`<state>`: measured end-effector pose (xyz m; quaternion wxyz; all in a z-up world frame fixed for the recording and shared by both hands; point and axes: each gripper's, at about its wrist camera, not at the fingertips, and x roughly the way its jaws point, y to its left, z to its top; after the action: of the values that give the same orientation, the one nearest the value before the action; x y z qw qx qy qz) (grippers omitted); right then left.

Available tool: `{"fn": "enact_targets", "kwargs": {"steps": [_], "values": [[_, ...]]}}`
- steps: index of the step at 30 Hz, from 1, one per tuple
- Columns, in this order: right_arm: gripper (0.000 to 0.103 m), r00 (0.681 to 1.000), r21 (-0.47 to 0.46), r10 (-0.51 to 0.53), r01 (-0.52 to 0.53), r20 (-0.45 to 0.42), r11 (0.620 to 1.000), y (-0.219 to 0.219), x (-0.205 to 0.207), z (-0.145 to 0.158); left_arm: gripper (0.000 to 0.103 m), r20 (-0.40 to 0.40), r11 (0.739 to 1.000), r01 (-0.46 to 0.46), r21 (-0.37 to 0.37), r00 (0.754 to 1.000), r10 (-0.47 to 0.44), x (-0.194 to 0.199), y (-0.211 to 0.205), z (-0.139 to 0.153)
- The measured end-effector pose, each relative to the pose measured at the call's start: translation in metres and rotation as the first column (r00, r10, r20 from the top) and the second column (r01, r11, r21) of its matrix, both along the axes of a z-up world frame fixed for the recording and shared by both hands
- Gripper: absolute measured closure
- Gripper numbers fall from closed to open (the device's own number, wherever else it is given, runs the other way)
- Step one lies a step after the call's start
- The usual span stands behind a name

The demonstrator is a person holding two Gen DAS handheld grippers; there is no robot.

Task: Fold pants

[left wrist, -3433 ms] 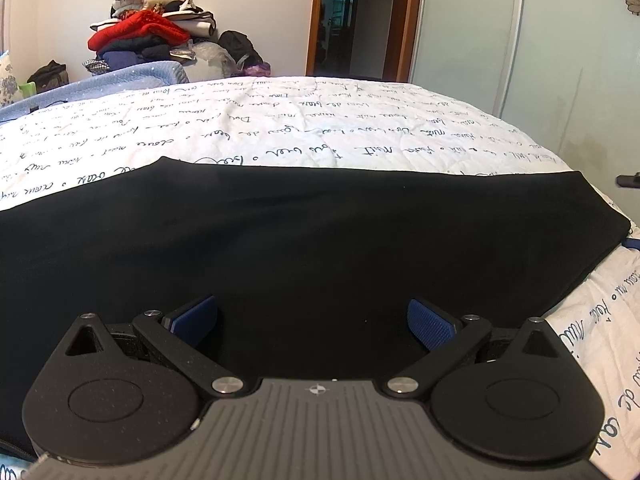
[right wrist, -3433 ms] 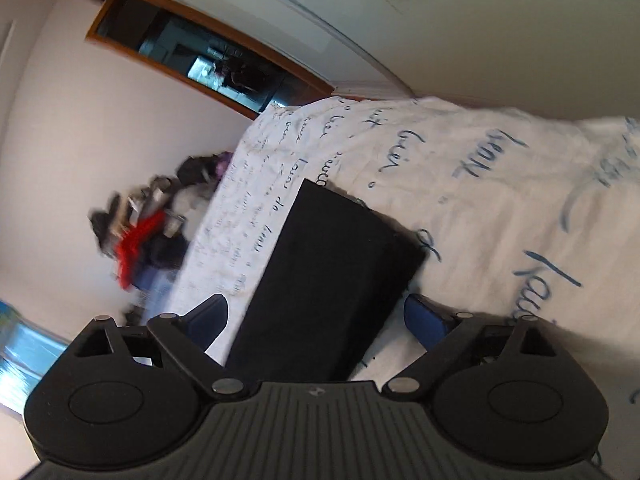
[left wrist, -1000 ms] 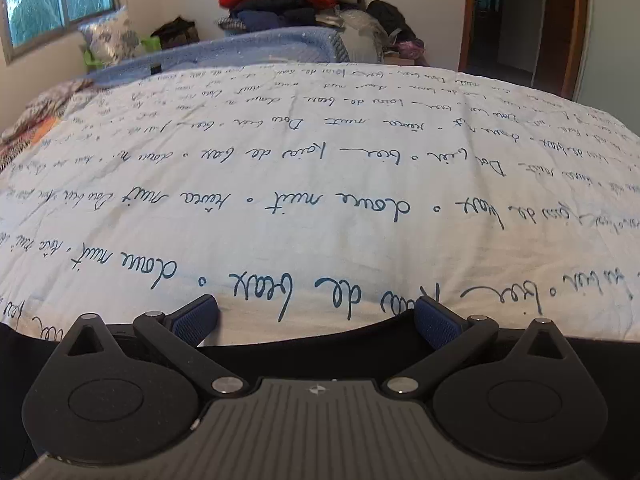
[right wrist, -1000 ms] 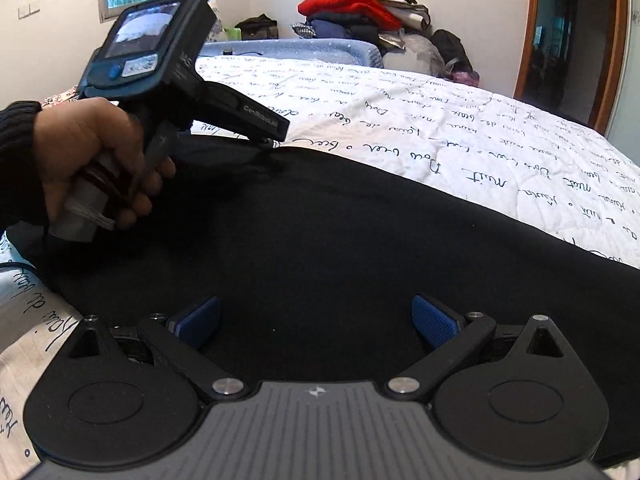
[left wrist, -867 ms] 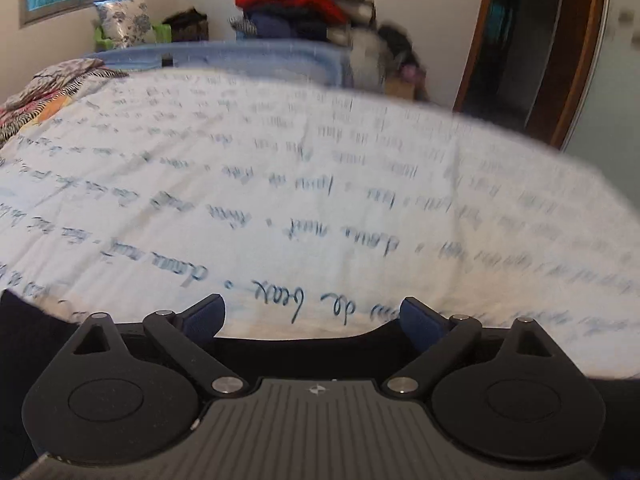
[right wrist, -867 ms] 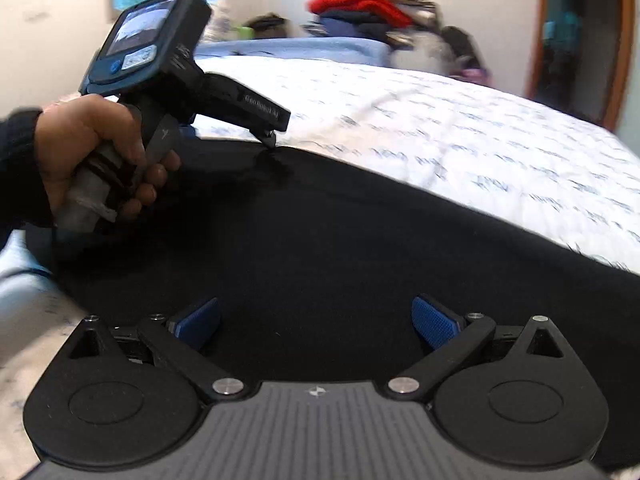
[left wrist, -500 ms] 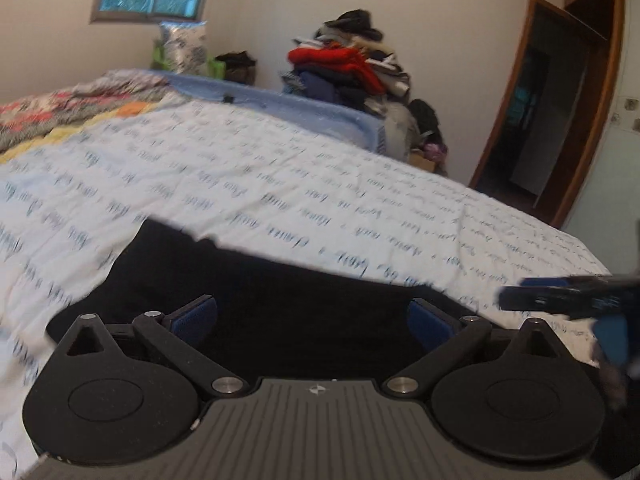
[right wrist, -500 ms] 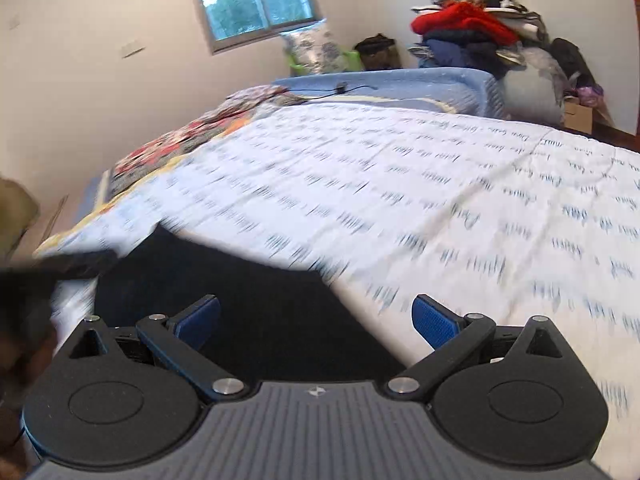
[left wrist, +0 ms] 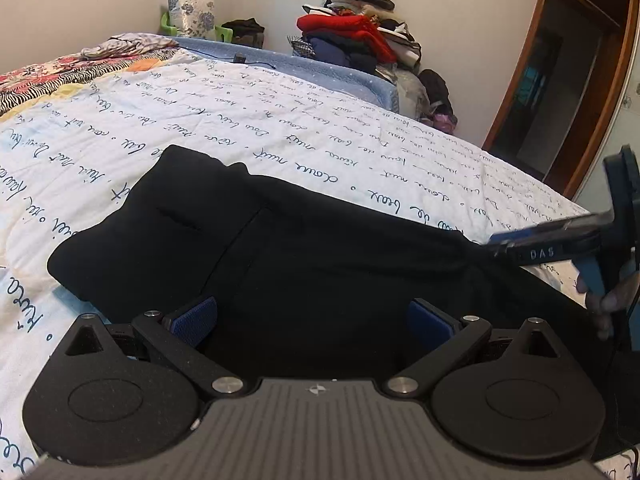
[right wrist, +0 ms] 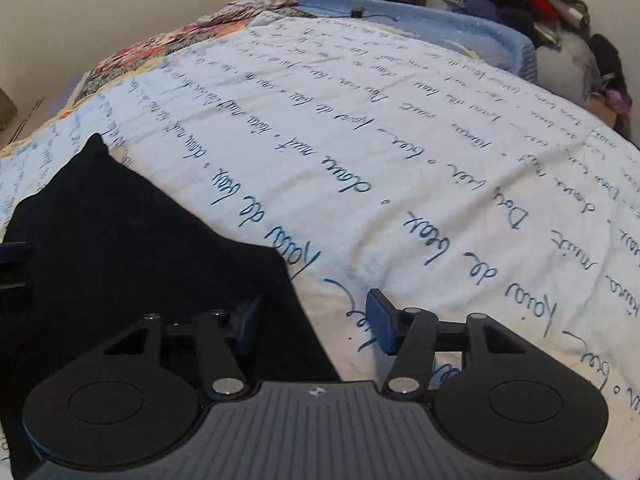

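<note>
Black pants (left wrist: 312,248) lie folded lengthwise on the white quilt with blue writing (left wrist: 280,128); their waist end is at the left. My left gripper (left wrist: 312,318) hovers open over the near side of the pants, blue pads wide apart. In the left wrist view, my right gripper (left wrist: 560,244) reaches in from the right, and the cloth puckers toward its tip. In the right wrist view, the right gripper (right wrist: 314,320) has its jaws closing. The edge of the pants (right wrist: 120,240) runs between them, one pad over cloth, the other over quilt, with a gap still showing.
A blue bed edge (left wrist: 340,72) runs along the far side. Behind it sits a pile of clothes with a red garment (left wrist: 352,28) on top. A patterned blanket (left wrist: 60,68) covers the far left. A wooden doorway (left wrist: 552,92) stands at the right.
The right gripper's jaws have narrowed from wide open. Both views have swung; the right gripper is now at the far right edge of the pants. The left gripper stays open.
</note>
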<state>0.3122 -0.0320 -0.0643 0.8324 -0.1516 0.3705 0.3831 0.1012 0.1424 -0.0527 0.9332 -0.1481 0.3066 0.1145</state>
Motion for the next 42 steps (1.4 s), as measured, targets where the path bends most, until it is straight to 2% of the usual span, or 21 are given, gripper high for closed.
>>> {"fn": "enact_targets", "kwargs": {"steps": [2, 3, 5, 6, 8, 10, 11, 12, 15, 17, 19, 22, 24, 25, 27, 30, 31, 32, 35, 38, 42], "values": [[0.045, 0.995, 0.007, -0.09, 0.09, 0.043, 0.996, -0.003, 0.001, 0.011, 0.001, 0.0, 1.0, -0.004, -0.018, 1.0, 0.004, 0.0, 0.003, 0.002], [0.043, 0.993, 0.059, -0.118, 0.117, 0.012, 0.991, -0.006, 0.0, 0.017, 0.001, 0.0, 1.0, -0.005, -0.026, 1.0, 0.005, -0.001, 0.003, 0.003], [0.043, 0.993, 0.195, -0.064, 0.082, -0.098, 0.977, -0.005, -0.006, 0.025, 0.001, -0.001, 0.999, -0.006, -0.031, 1.0, 0.006, -0.001, 0.004, 0.004], [0.045, 0.993, 0.215, -0.02, 0.044, -0.113, 0.976, 0.004, -0.012, 0.024, 0.001, -0.005, 1.0, -0.005, -0.026, 1.0, 0.005, -0.001, 0.003, 0.005], [0.044, 0.996, 0.157, 0.032, -0.018, -0.087, 0.987, 0.025, -0.023, 0.017, 0.001, -0.016, 1.0, -0.007, -0.018, 1.0, 0.007, 0.0, 0.001, 0.006], [0.042, 0.998, 0.052, 0.023, -0.02, -0.059, 0.998, 0.04, -0.024, 0.0, 0.001, -0.022, 1.0, -0.004, -0.016, 1.0, 0.004, -0.002, -0.001, 0.009], [0.041, 1.0, 0.016, -0.012, 0.013, -0.013, 1.0, 0.041, -0.023, -0.006, 0.001, -0.022, 1.0, -0.004, -0.014, 1.0, 0.004, -0.004, -0.003, 0.012], [0.031, 0.997, 0.009, -0.071, 0.071, 0.02, 0.997, 0.035, -0.021, -0.005, 0.001, -0.018, 1.0, -0.003, -0.012, 1.0, 0.003, -0.007, -0.004, 0.016], [0.03, 0.954, -0.001, -0.289, 0.29, 0.081, 0.957, 0.002, -0.029, 0.02, 0.001, 0.023, 1.0, 0.005, 0.004, 1.0, -0.005, -0.018, -0.009, 0.028], [0.028, 0.929, 0.118, -0.367, 0.359, 0.054, 0.926, -0.045, -0.056, 0.043, 0.001, 0.041, 1.0, 0.011, 0.008, 0.999, -0.012, -0.023, -0.013, 0.035], [0.01, 0.907, 0.247, -0.421, 0.405, 0.014, 0.88, -0.095, -0.095, 0.058, 0.001, 0.053, 1.0, 0.024, 0.004, 0.998, -0.024, -0.024, -0.017, 0.041], [0.006, 0.837, 0.352, -0.547, 0.508, 0.014, 0.786, -0.173, -0.161, 0.063, 0.001, 0.067, 0.998, 0.061, 0.012, 0.996, -0.062, -0.021, -0.032, 0.05], [0.006, 0.749, 0.393, -0.662, 0.619, -0.035, 0.68, -0.231, -0.197, 0.057, 0.001, 0.071, 0.995, 0.098, 0.023, 0.993, -0.099, -0.015, -0.048, 0.055], [0.006, 0.704, 0.421, -0.704, 0.669, -0.094, 0.613, -0.262, -0.211, 0.051, 0.001, 0.075, 0.993, 0.12, 0.022, 0.99, -0.121, -0.012, -0.056, 0.057], [0.006, 0.603, 0.501, -0.741, 0.758, -0.295, 0.418, -0.33, -0.234, 0.033, 0.001, 0.077, 0.985, 0.172, 0.024, 0.982, -0.174, -0.005, -0.076, 0.061], [0.006, 0.417, 0.543, -0.689, 0.838, -0.593, 0.04, -0.417, -0.262, -0.004, 0.001, 0.072, 0.967, 0.252, 0.022, 0.965, -0.253, 0.001, -0.107, 0.065], [0.004, 0.365, 0.532, -0.676, 0.845, -0.64, -0.048, -0.436, -0.268, -0.013, 0.001, 0.07, 0.961, 0.276, 0.023, 0.958, -0.277, 0.001, -0.117, 0.066], [0.004, 0.34, 0.537, -0.675, 0.837, -0.655, -0.099, -0.449, -0.272, -0.019, 0.001, 0.07, 0.954, 0.298, 0.029, 0.952, -0.299, 0.001, -0.126, 0.067], [0.004, 0.293, 0.517, -0.66, 0.839, -0.692, -0.169, -0.47, -0.269, -0.033, 0.001, 0.077, 0.933, 0.353, 0.071, 0.93, -0.358, -0.003, -0.151, 0.07], [0.006, 0.233, 0.454, -0.655, 0.871, -0.719, -0.189, -0.472, -0.261, -0.041, 0.001, 0.065, 0.914, 0.387, 0.119, 0.916, -0.396, -0.007, -0.17, 0.072], [0.006, 0.246, 0.447, -0.679, 0.884, -0.691, -0.135, -0.465, -0.253, -0.044, 0.001, 0.045, 0.905, 0.408, 0.123, 0.908, -0.416, -0.007, -0.18, 0.07]]}}
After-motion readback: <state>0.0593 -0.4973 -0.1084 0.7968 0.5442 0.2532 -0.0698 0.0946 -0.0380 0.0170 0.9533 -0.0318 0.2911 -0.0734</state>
